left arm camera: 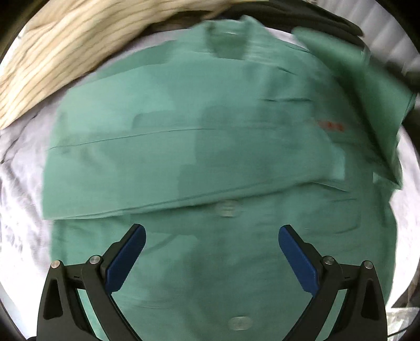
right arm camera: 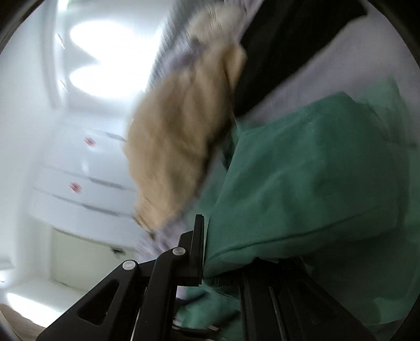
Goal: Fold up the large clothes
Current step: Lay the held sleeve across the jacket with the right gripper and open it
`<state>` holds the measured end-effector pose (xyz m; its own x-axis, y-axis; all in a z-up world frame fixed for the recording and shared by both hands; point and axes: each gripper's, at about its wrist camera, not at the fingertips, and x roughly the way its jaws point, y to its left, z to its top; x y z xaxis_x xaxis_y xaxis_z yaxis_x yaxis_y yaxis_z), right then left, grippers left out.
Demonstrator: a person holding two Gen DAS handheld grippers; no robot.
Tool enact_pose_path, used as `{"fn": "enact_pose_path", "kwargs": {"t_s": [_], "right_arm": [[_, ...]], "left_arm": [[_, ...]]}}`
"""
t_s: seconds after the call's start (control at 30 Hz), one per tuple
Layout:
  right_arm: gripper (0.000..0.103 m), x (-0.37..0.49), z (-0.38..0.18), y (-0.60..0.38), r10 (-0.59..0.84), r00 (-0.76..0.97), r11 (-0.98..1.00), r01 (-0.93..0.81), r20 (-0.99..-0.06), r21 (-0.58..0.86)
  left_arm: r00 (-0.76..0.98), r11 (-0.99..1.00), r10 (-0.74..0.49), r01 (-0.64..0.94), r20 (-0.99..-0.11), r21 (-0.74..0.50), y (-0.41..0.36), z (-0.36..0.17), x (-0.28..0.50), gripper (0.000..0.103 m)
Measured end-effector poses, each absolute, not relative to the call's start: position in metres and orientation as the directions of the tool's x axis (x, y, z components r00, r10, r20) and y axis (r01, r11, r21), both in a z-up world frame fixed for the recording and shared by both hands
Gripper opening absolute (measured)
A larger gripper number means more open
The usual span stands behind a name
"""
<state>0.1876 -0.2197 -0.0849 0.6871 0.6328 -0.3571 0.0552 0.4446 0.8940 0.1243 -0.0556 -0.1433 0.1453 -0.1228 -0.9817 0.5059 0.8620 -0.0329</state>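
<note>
A green button-up shirt lies spread on a white sheet, collar at the far side, its left part folded across the front. My left gripper is open and empty above the shirt's lower front. At the right a green sleeve is lifted off the bed. In the blurred right wrist view my right gripper is shut on a fold of the green shirt, which drapes over and hides the right finger.
A beige striped garment lies at the far left, and shows in the right wrist view. A dark garment lies beyond the collar. White drawers stand beside the bed.
</note>
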Motion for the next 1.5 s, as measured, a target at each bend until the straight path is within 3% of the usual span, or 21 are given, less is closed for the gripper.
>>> {"fn": "enact_pose_path", "kwargs": {"t_s": [0.13, 0.27, 0.4, 0.47, 0.53, 0.67, 0.8, 0.97, 1.07, 1.2, 1.23, 1.37, 1.5], "right_arm": [[0.010, 0.197, -0.118, -0.191, 0.601, 0.587, 0.549, 0.190, -0.542, 0.814], [0.010, 0.181, -0.131, -0.195, 0.583, 0.610, 0.498, 0.254, -0.537, 0.829], [0.057, 0.145, -0.132, -0.219, 0.457, 0.693, 0.456, 0.356, -0.558, 0.816], [0.054, 0.136, -0.129, -0.234, 0.408, 0.734, 0.400, 0.390, -0.543, 0.829], [0.005, 0.133, -0.115, -0.239, 0.365, 0.761, 0.415, 0.382, -0.536, 0.826], [0.005, 0.156, -0.057, -0.201, 0.320, 0.778, 0.665, 0.223, -0.541, 0.713], [0.005, 0.189, -0.038, -0.113, 0.363, 0.662, 0.879, -0.009, -0.656, 0.478], [0.010, 0.199, -0.073, -0.044, 0.244, 0.509, 0.970, -0.124, -0.825, 0.210], [0.016, 0.190, -0.084, -0.038, 0.256, 0.468, 0.966, -0.143, -0.846, 0.213], [0.059, 0.173, -0.079, -0.035, 0.278, 0.477, 0.959, -0.183, -0.834, 0.215], [0.062, 0.169, -0.079, -0.033, 0.278, 0.481, 0.958, -0.195, -0.831, 0.208], [0.062, 0.155, -0.075, -0.060, 0.335, 0.483, 0.940, -0.114, -0.809, 0.321], [0.062, 0.128, -0.095, -0.133, 0.436, 0.515, 0.788, 0.178, -0.738, 0.589]], "left_arm": [[0.173, 0.889, -0.118, 0.458, -0.978, -0.026, -0.023, -0.141, 0.146, 0.102], [0.174, 0.909, -0.128, 0.414, -0.976, -0.046, 0.003, -0.140, 0.162, 0.102], [0.167, 0.916, -0.142, 0.396, -0.976, -0.065, 0.028, -0.141, 0.173, 0.102], [0.166, 0.919, -0.146, 0.389, -0.975, -0.071, 0.040, -0.137, 0.168, 0.102], [0.170, 0.922, -0.149, 0.379, -0.974, -0.075, 0.052, -0.135, 0.170, 0.102], [0.192, 0.933, -0.130, 0.356, -0.973, -0.055, 0.088, -0.129, 0.164, 0.102], [0.196, 0.949, -0.096, 0.315, -0.976, -0.030, 0.104, -0.124, 0.159, 0.102], [0.198, 0.960, -0.081, 0.279, -0.977, -0.023, 0.127, -0.128, 0.164, 0.102], [0.198, 0.964, -0.077, 0.265, -0.977, -0.022, 0.138, -0.128, 0.166, 0.102], [0.192, 0.972, -0.092, 0.230, -0.977, -0.047, 0.148, -0.128, 0.176, 0.102], [0.195, 0.974, -0.095, 0.221, -0.976, -0.050, 0.152, -0.125, 0.177, 0.102], [0.218, 0.972, -0.117, 0.226, -0.969, -0.066, 0.154, -0.116, 0.199, 0.102], [0.232, 0.958, -0.139, 0.279, -0.963, -0.071, 0.138, -0.108, 0.210, 0.102]]}}
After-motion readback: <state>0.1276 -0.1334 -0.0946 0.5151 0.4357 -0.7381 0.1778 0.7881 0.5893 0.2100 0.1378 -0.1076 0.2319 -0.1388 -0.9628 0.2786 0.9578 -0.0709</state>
